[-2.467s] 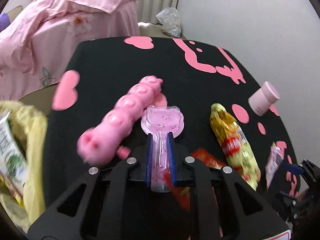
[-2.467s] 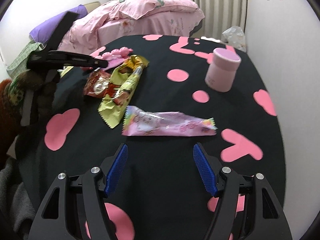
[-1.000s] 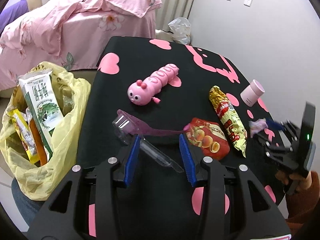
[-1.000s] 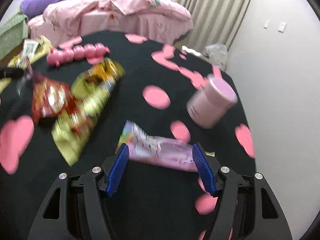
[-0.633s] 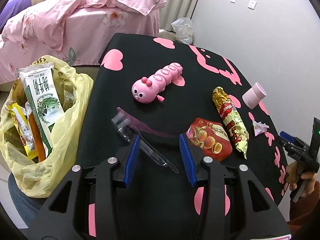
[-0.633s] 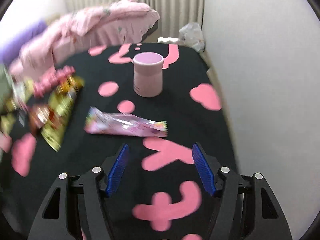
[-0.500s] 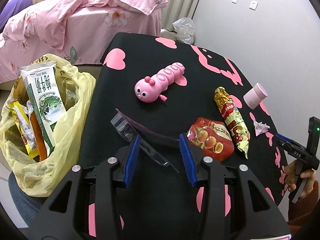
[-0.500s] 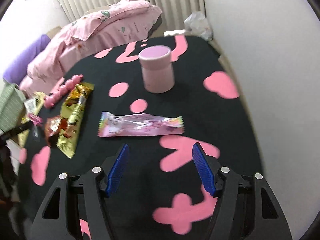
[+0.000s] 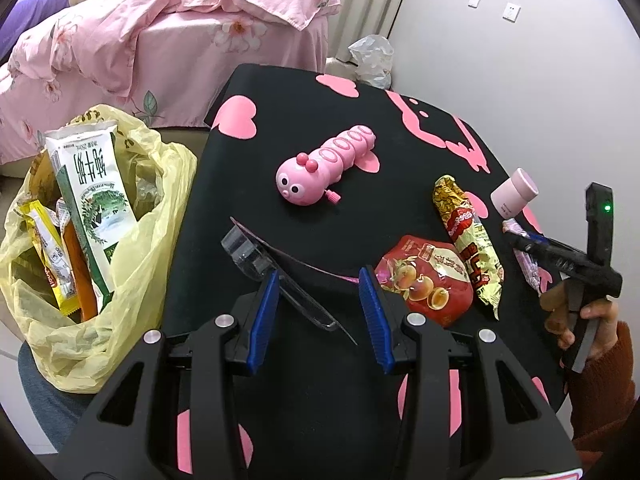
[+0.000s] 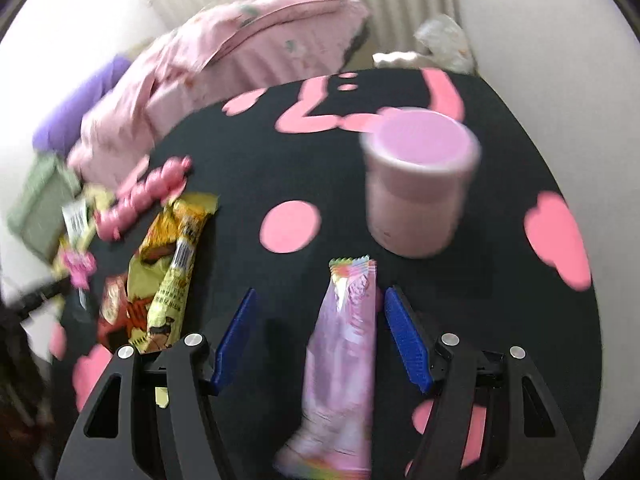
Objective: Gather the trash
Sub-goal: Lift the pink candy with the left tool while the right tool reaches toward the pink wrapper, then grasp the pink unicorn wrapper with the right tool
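On the black table [image 9: 320, 128] lie a clear plastic package with a pink card [image 9: 276, 268], a red snack pouch [image 9: 430, 282], a yellow wrapper [image 9: 466, 234] and a pink wrapper [image 10: 344, 344]. My left gripper [image 9: 316, 316] is open, its fingers astride the clear package's near end. My right gripper [image 10: 320, 340] is open with the pink wrapper lying between its fingers, nearer the right one. It also shows in the left wrist view [image 9: 560, 258] at the table's right edge. A yellow trash bag [image 9: 80, 240] with several wrappers hangs left of the table.
A pink caterpillar toy [image 9: 328, 168] lies mid-table. A pink lidded jar [image 10: 418, 184] stands just beyond the pink wrapper, also seen at the right in the left wrist view [image 9: 514, 194]. A bed with pink bedding [image 9: 160, 40] stands behind. A wall is on the right.
My left gripper has let go of the clear package and pulled back, open. My right gripper has swung round and come down over the pink wrapper, which now lies lengthwise between its fingers.
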Demonstrator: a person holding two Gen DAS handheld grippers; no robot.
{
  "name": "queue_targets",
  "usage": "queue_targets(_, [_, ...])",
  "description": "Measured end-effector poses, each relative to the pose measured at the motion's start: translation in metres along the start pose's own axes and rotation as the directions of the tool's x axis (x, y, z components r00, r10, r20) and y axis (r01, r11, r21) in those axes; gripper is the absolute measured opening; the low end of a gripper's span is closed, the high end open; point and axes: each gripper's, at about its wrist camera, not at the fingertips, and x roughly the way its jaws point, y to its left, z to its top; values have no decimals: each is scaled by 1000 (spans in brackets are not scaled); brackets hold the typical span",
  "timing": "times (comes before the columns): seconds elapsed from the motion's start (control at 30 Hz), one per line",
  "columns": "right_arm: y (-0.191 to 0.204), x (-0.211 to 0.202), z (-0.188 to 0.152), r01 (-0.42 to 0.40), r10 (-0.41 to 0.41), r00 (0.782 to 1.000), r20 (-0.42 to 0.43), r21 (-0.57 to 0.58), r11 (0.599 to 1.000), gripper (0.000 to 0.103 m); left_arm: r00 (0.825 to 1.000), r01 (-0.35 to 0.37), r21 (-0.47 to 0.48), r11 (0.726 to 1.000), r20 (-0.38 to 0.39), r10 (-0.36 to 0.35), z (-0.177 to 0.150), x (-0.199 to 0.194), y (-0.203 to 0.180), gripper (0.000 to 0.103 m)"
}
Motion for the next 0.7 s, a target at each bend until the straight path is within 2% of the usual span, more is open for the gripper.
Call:
queue_targets(0.07, [10, 0, -1, 27, -28, 1000, -9, -76, 997, 63, 1000, 4, 2, 1000, 20, -4, 0, -7, 3, 40])
queue_targets(0.13, [13, -6, -8, 73, -73, 997, 0, -102, 992, 63, 999, 4, -4, 1000, 39, -4, 1, -12, 7, 40])
queue_targets(0.2, [13, -18, -17, 110, -106, 994, 39, -101, 989, 63, 998, -2, -32, 999, 68, 4, 2, -17, 15, 45])
queue_targets(0.3, [7, -39, -33, 108, -102, 991, 91, -70, 992, 63, 996, -3, -116, 993, 91, 14, 6, -16, 29, 48])
queue_targets(0.4, [0, -55, -48, 96, -93, 988, 119, -19, 995, 63, 997, -28, -168, 985, 67, 40, 13, -2, 35, 50])
queue_targets(0.53, [-3, -68, -64, 131, -132, 984, 122, 14, 991, 63, 996, -87, -149, 985, 17, 90, 16, 14, 31, 50])
queue_targets(0.57, [-3, -68, -65, 134, -135, 984, 120, 14, 991, 63, 996, -84, -154, 985, 0, 85, 16, 17, 31, 49])
queue_targets(0.63, [-1, -69, -70, 141, -141, 984, 108, 10, 990, 63, 998, -56, -170, 984, -6, 56, 14, 19, 32, 28])
queue_targets(0.7, [1, -68, -73, 145, -144, 985, 100, -3, 989, 63, 999, -48, -153, 987, -9, 47, 13, 18, 30, 22])
